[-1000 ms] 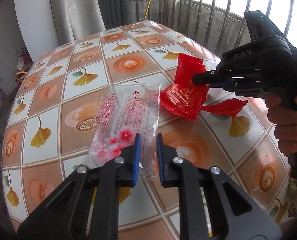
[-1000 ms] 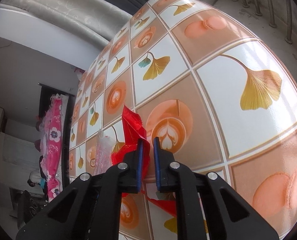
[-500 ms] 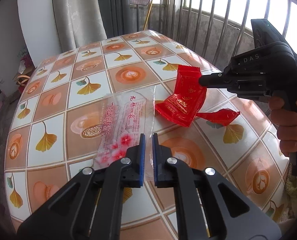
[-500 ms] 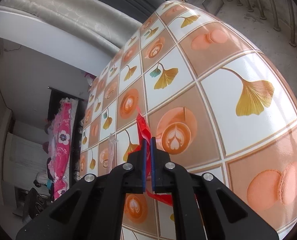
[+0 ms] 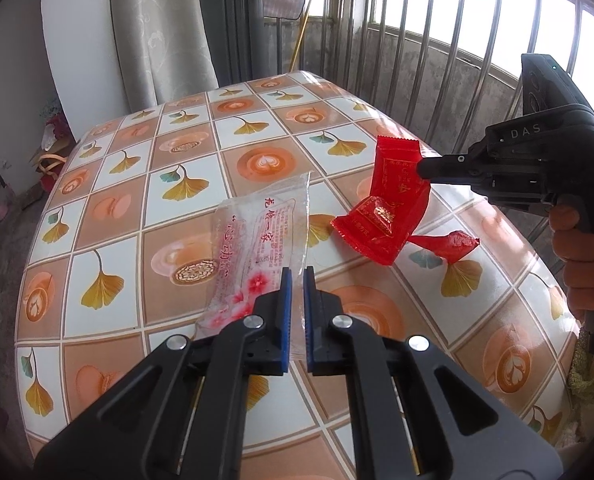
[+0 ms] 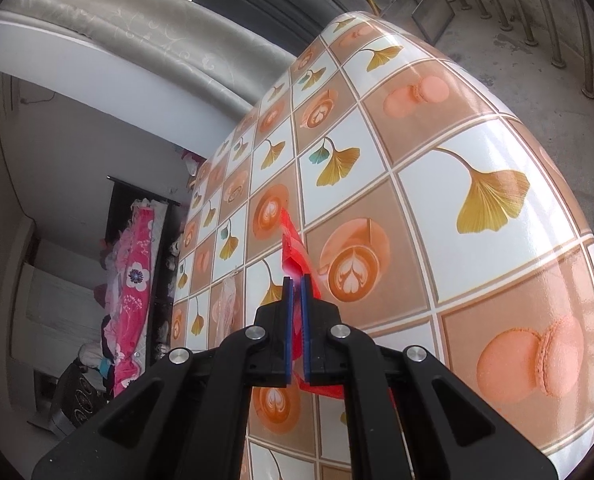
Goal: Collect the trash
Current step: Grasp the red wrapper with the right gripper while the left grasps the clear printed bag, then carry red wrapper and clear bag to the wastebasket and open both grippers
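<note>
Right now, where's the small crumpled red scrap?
In the left wrist view the small red scrap lies on the table at right, just beyond the red wrapper that the right gripper holds.

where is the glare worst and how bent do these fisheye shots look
Left wrist view: the barred window is blown out white, with soft sheen on the tablecloth near the red wrapper. Right wrist view: glare streaks the tablecloth's right edge, and the table bulges like a dome; both views have dark rounded corners.
</note>
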Demonstrator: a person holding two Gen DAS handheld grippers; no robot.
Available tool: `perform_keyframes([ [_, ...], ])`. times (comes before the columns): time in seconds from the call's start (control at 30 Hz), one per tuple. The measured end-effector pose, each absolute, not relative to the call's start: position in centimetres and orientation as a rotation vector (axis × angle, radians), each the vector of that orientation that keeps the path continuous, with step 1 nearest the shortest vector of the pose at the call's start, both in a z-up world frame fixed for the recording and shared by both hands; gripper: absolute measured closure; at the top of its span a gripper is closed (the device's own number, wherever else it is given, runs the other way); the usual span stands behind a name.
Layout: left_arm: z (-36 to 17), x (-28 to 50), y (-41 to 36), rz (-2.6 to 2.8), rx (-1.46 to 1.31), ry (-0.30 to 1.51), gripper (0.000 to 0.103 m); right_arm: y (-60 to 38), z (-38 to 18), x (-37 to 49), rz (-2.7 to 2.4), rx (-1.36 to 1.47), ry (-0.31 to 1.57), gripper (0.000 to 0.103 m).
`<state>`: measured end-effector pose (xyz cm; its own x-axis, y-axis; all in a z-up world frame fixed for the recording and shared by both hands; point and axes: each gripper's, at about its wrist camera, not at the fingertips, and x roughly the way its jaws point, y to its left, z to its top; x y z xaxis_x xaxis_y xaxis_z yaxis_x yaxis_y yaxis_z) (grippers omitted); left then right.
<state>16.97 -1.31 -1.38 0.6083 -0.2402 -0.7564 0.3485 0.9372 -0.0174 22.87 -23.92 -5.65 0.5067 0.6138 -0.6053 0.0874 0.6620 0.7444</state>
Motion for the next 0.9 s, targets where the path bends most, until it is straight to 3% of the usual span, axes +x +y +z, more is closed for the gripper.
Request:
perform_keyframes([
  [0.1, -1.5, 17.1, -1.6, -0.346, 0.136, 0.856, 0.099, -23.8, -6.2, 23.1, 0.352, 0.799, 1.033, 0.096],
  [0.23, -1.8, 17.4, -1.8, -0.349, 0.138, 0.858, 0.099, -24.0, -7.1, 23.5, 0.306, 0.787, 1.050, 0.064],
  [0.33, -1.9, 17.5, -1.9, -0.350, 0.140, 0.859, 0.099, -23.8, -7.8, 23.9, 0.297, 0.779, 1.065, 0.063],
  [0.5, -2.1, 17.6, -2.0, -0.347, 0.145, 0.860, 0.099, -22.5, -7.9, 24.1, 0.297, 0.719, 1.059, 0.064],
  [0.7, -2.0, 17.6, -1.9, -0.337, 0.158, 0.848, 0.099, -22.1, -8.1, 24.0, 0.285, 0.692, 1.081, 0.095],
  [0.9, -1.5, 17.2, -1.9, -0.330, 0.167, 0.833, 0.099, -22.6, -6.8, 23.4, 0.295, 0.693, 1.044, 0.099],
])
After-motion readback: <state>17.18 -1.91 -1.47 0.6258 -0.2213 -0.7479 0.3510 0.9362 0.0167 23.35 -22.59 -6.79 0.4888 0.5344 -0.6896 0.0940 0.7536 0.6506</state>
